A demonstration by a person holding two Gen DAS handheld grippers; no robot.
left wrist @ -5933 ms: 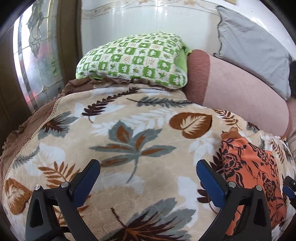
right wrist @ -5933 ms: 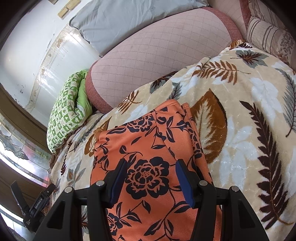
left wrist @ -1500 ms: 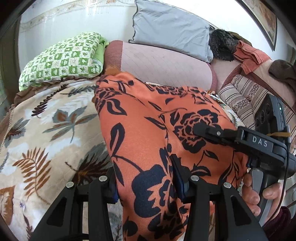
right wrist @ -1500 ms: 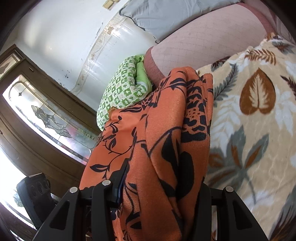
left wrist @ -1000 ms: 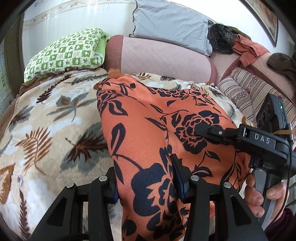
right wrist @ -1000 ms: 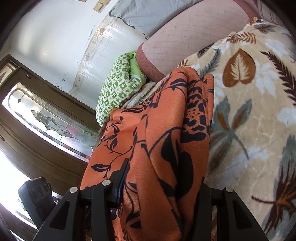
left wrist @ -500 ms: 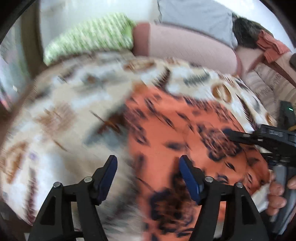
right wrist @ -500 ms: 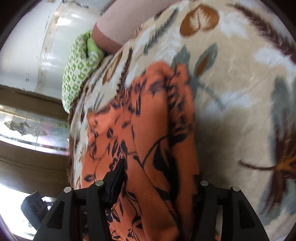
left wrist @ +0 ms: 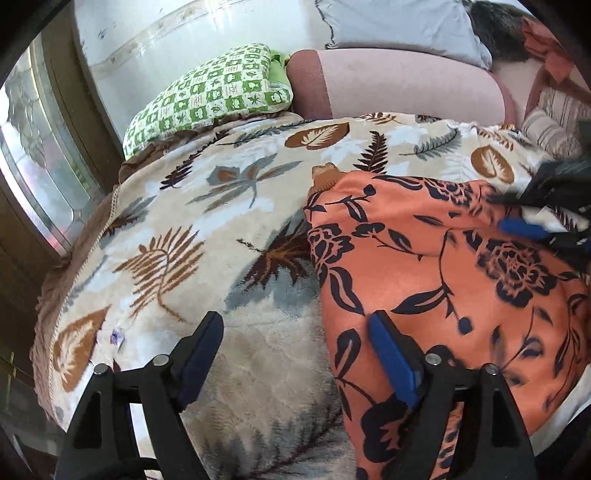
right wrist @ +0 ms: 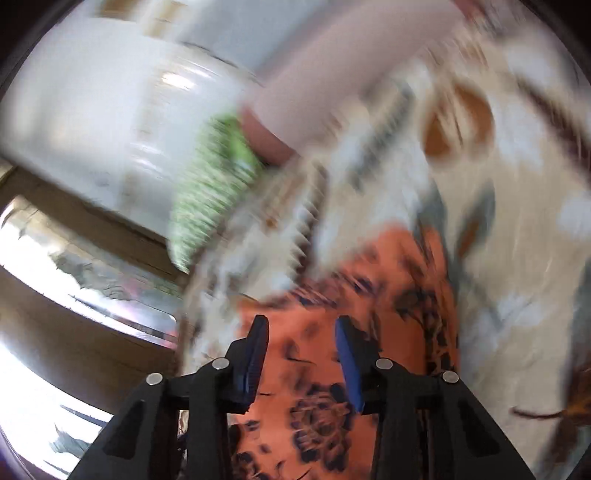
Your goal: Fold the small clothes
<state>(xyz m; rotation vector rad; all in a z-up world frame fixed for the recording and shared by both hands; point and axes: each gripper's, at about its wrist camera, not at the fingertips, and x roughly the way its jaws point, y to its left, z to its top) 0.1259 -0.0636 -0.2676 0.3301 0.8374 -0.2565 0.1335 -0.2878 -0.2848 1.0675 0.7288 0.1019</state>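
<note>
A leaf-patterned beige blanket in tan, brown and grey covers the bed and fills most of both wrist views, with a brown trimmed edge running down its left side. Behind it, against a white wall, lies a long pink quilted bolster, a grey pillow above it and a green-and-white checked pillow just to its left; a wood-framed leaded glass door stands at the far left. Spread flat on the blanket's right half is the orange garment with a dark navy flower print, its far corner near a brown leaf motif and its near edge running out of the frame. The left claw hangs just above the garment's left border with its blue-padded fingers wide apart, the right finger over the orange cloth and the left one over bare blanket, gripping nothing. The right claw shows in its own heavily motion-blurred view, fingers also parted and empty, poised over the same orange fabric; from the left wrist camera it appears as a blurred black-and-blue shape at the garment's far right edge. A small white tag lies on the blanket near the left finger.
</note>
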